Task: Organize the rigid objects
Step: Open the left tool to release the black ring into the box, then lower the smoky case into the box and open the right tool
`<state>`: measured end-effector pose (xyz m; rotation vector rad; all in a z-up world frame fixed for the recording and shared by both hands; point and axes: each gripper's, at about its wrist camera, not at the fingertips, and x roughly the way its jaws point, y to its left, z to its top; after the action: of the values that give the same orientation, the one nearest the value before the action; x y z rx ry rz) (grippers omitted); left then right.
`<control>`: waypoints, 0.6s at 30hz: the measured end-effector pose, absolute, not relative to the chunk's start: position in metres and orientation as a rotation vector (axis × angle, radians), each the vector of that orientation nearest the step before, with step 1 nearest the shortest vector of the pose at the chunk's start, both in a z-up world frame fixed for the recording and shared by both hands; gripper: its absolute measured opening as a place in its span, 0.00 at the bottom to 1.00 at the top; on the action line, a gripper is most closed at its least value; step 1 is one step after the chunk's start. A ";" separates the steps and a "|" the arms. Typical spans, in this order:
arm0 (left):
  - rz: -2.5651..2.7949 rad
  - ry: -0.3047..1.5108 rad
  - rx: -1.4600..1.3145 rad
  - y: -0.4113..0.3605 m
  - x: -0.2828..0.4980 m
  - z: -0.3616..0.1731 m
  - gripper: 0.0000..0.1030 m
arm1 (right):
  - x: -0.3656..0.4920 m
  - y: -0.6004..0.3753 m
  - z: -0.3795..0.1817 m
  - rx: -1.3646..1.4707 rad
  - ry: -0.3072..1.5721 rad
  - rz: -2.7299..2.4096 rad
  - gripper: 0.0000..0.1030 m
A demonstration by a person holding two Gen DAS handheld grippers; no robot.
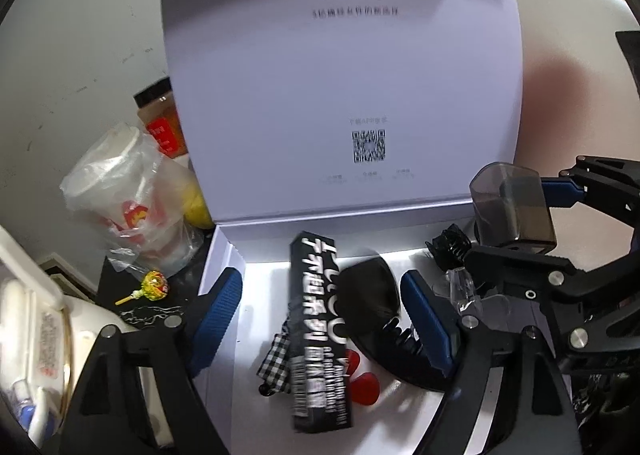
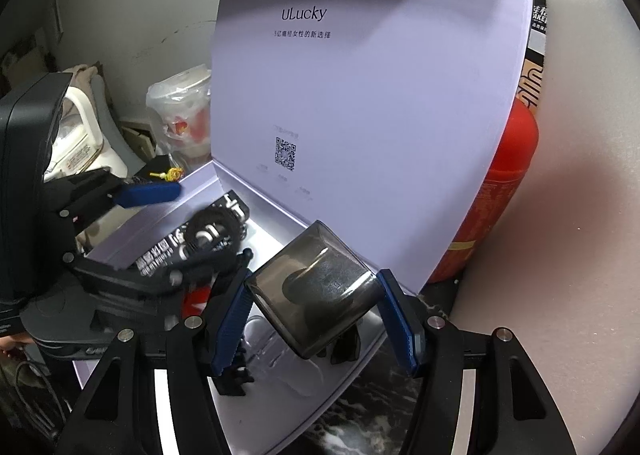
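Box: white box [image 1: 224, 255] sits mid-frame in the left wrist view, lid [image 1: 340, 75] standing straight up with "ULucky" and a QR code printed inside.
Right gripper: right gripper [image 2: 314, 307] has its jaws closed on the smoky cap [image 2: 316, 287], blue pads pressed on both sides, held over the box's near right corner. In the left view that cap [image 1: 512, 207] shows up at right of frame.
Left gripper: left gripper [image 1: 320, 319] is wide open with nothing in it, hanging over the box's inside.
In the box: long black carton [image 1: 316, 335] lying lengthwise in the middle, black hair clip [image 1: 380, 319] just right of it, red bits [image 1: 362, 383] and a checkered bow [image 1: 276, 355] lower down.
Outside, left of frame: bagged cup [image 1: 128, 195], lollipop [image 1: 150, 287], jar [image 1: 160, 119].
Outside, right of frame: red canister [image 2: 504, 191] behind the lid, right wrist view.
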<state>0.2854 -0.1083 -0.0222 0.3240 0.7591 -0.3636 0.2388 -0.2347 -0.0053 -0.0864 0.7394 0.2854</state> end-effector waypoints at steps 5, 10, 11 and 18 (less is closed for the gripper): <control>-0.345 0.752 0.339 -0.103 0.280 -0.014 0.79 | 0.237 -0.236 -0.001 -0.086 0.725 0.282 0.60; -0.321 0.757 0.302 -0.092 0.278 -0.012 0.79 | 0.236 -0.234 -0.001 -0.083 0.725 0.290 0.60; -0.322 0.760 0.282 -0.088 0.278 -0.011 0.79 | 0.236 -0.234 -0.002 -0.084 0.728 0.291 0.60; -0.329 0.768 0.245 -0.077 0.276 -0.008 0.79 | 0.240 -0.226 -0.009 -0.094 0.749 0.322 0.60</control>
<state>0.2756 -0.0773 -0.0080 0.2455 0.7684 -0.3292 0.2395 -0.2256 -0.0086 -0.0936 0.7493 0.3222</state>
